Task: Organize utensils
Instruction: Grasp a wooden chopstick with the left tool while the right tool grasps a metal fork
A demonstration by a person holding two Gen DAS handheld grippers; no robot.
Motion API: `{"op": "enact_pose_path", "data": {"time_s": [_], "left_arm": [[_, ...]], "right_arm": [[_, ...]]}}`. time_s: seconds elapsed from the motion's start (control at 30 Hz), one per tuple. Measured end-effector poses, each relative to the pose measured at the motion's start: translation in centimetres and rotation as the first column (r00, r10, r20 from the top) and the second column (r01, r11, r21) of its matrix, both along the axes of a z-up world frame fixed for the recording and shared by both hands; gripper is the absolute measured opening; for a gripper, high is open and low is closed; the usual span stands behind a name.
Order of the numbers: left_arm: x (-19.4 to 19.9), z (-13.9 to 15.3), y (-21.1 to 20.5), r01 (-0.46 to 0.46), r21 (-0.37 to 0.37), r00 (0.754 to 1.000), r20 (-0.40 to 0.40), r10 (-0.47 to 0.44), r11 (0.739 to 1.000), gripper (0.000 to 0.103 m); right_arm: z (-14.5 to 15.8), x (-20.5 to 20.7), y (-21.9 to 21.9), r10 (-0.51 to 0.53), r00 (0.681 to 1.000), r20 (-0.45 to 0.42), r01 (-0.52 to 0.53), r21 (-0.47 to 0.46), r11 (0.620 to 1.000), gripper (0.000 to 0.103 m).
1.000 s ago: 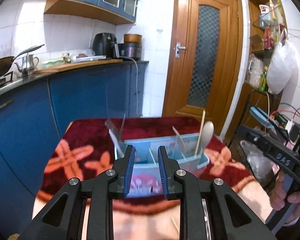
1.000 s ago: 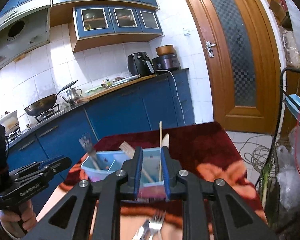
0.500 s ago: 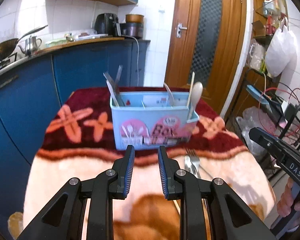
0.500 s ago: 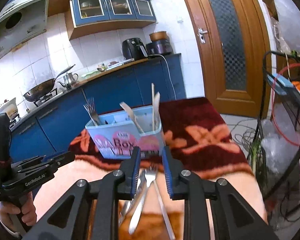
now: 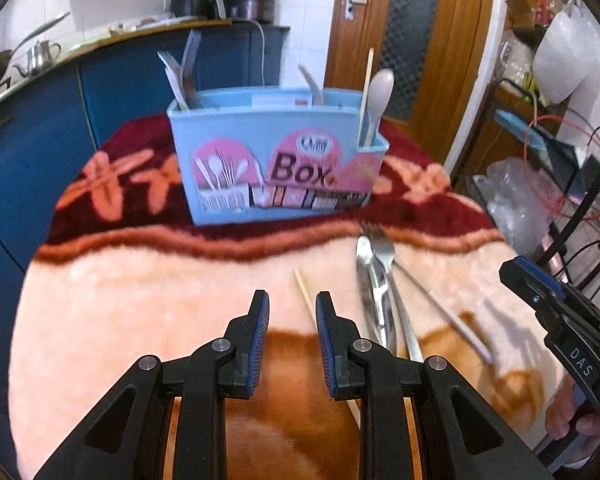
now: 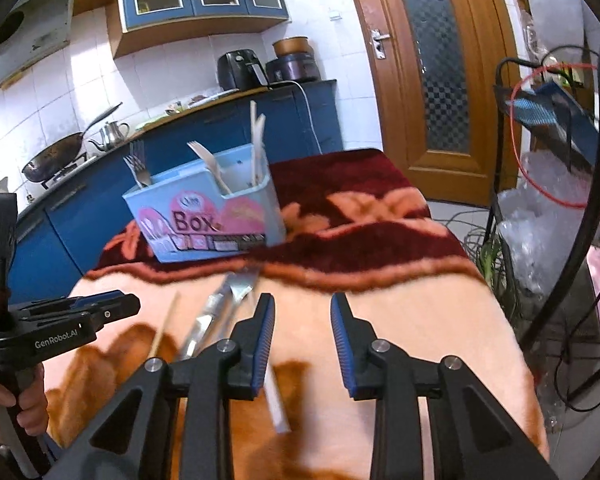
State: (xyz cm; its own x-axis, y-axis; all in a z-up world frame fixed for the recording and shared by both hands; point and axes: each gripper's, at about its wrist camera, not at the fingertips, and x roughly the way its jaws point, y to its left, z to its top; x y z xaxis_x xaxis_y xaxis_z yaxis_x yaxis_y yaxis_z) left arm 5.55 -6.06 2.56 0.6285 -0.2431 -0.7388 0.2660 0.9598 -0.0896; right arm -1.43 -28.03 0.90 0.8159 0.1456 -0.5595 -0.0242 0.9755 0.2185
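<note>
Between picks, both the left gripper (image 5: 288,304) and right gripper (image 6: 303,307) parted and empty above loose fork (image 5: 385,249), knife (image 5: 369,280) and chopsticks (image 5: 305,291) before the box (image 5: 276,160); next, closing on one handle.

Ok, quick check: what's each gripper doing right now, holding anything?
Left gripper: open, empty, above the blanket.
Right gripper: open, empty, near the loose fork.

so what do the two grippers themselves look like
Both are matte black plastic with silver screws and ribbed blue pads lining the jaws. The left gripper reads "GenRobot.AI" in white on its side; the right gripper shows white "DAS" lettering. Bare hands hold their handles.
</note>
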Motion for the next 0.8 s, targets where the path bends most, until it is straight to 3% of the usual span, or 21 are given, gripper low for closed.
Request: {"op": "enact_pose_path", "data": {"time_s": [0.43, 0.67, 0.73, 0.8], "left_arm": [[2.2, -3.1, -0.9, -0.007, -0.043, 0.99, -0.141, 0.001, 0.999, 0.024], [3.3, -3.3, -0.7, -0.022, -0.072, 0.986, -0.165, 0.01, 0.997, 0.024], [3.6, -3.3, -0.5, -0.039, -0.09, 0.985, -0.17, 0.024, 0.995, 0.021], [3.7, -3.3, -0.2, -0.052, -0.1, 0.985, -0.171, 0.035, 0.994, 0.01]], "right_arm": [[-2.6, 0.6, -1.2, -0.014, 0.999, -0.039, 0.015, 0.032, 0.999, 0.034], [-2.7, 0.3, -1.0, -0.018, 1.0, -0.022, 0.018, 0.027, 0.999, 0.034], [-2.7, 0.2, -1.0, -0.021, 1.0, -0.019, 0.021, 0.029, 0.999, 0.034], [-2.7, 0.2, -1.0, -0.019, 1.0, -0.021, 0.019, 0.033, 0.999, 0.034]]}}
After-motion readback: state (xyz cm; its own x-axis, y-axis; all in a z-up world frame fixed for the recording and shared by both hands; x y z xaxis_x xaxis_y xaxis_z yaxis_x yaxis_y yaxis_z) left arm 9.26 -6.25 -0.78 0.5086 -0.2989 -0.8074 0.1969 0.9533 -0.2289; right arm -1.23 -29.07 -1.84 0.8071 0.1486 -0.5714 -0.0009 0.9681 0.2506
